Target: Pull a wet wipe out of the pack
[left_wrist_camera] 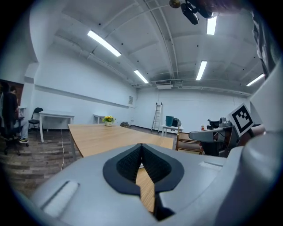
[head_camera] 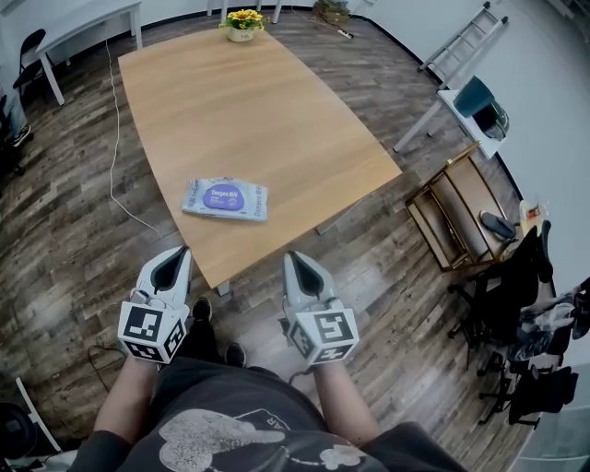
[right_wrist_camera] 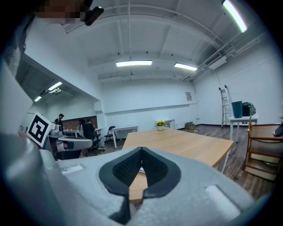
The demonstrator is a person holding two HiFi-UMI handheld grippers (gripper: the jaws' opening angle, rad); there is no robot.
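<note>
The table [head_camera: 277,111] is pale wood, smooth and matt — faint grain only. The wipe pack [head_camera: 226,199] is soft plastic film, glossy. The floor [head_camera: 64,240] looks like rough-grained, weathered planks (wood or a print of it, I cannot tell). The left gripper [head_camera: 175,256] and right gripper [head_camera: 295,261] have matt grey plastic shells; the pads [left_wrist_camera: 127,164] are black, finely ribbed, rubbery-looking.

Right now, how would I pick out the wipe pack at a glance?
Find the big wooden table mid-room. The wet wipe pack lies near its closest edge. It is flat and bluish-purple, unlike the potted yellow flowers at the far end.
</note>
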